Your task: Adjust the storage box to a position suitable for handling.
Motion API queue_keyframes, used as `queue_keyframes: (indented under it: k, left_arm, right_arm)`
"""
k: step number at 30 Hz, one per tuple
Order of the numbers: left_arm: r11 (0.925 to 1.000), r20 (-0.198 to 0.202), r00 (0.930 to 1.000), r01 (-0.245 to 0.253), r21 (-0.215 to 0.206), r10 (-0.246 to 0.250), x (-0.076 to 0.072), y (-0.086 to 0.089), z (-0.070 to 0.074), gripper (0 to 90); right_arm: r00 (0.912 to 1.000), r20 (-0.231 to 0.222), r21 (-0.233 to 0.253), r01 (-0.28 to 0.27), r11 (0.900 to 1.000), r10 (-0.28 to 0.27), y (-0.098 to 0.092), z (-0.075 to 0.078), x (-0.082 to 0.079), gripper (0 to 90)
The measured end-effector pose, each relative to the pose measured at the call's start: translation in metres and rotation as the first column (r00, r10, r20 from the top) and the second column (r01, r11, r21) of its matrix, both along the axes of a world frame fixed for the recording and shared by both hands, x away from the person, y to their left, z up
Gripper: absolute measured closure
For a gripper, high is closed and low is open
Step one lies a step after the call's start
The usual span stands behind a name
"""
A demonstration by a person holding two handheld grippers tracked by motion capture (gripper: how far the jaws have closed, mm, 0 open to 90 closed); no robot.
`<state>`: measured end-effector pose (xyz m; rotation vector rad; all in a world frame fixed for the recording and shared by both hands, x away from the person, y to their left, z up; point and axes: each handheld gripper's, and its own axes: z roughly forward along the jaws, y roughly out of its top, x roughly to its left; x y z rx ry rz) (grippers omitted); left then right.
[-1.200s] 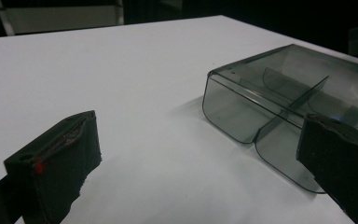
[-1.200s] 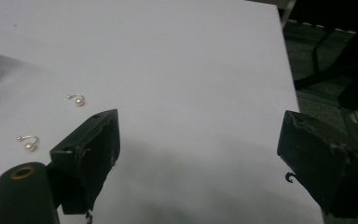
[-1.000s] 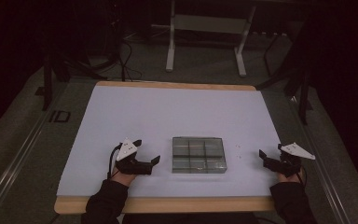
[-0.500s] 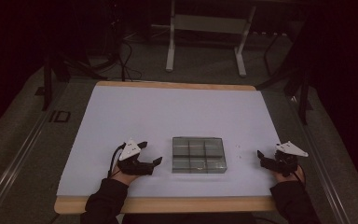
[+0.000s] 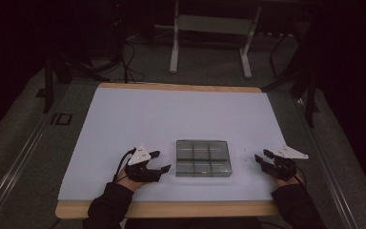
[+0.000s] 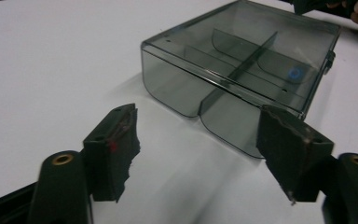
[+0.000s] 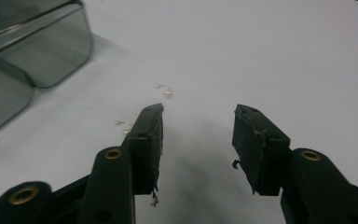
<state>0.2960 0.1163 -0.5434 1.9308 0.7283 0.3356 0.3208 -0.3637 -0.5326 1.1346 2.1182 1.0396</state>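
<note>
A smoky clear plastic box (image 5: 203, 158) with inner dividers lies shut on the white table top (image 5: 171, 119), near the front edge. My left gripper (image 5: 159, 161) is just left of it, open, jaws aimed at its corner (image 6: 191, 93); nothing sits between them (image 6: 196, 154). At the box's right, a hand's width off, my right gripper (image 5: 261, 159) stands open and empty (image 7: 198, 126). Two tiny pale items, one with a pearl-like bead (image 7: 168, 92) and one a thin hook (image 7: 121, 124), lie on the table before the right jaws, also seen as specks (image 5: 242, 150) from above.
The box has a latch (image 6: 328, 60) on its far side and a blue dot (image 6: 294, 73) inside. The table's wooden rim (image 5: 171, 209) runs along the front. Behind the table stand a white frame's legs (image 5: 174, 43) and cables on a dark floor.
Both grippers have edged slightly inward toward the box. The box has not moved.
</note>
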Motion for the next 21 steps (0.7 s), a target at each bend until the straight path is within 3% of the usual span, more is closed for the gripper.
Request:
queue_keyframes:
  k: [9,14,21]
  left_arm:
    - [0.9990,-0.018,0.9990,0.041,0.016,-0.040,-0.002,-0.008,0.001,52.9]
    - [0.9966,-0.035,0.9969,0.073,0.039,-0.071,-0.003,-0.016,0.001,62.5]
    - [0.9939,-0.056,0.9939,0.098,0.051,-0.095,-0.002,-0.022,0.000,76.9]
  right_arm:
    - [0.9952,-0.024,0.006,-0.095,0.995,0.095,0.016,0.000,-0.003,64.6]
    - [0.9864,-0.034,-0.012,-0.161,0.987,0.161,0.031,-0.001,-0.006,75.0]
    - [0.9657,-0.055,-0.032,-0.256,0.966,0.254,0.046,-0.003,-0.010,84.7]
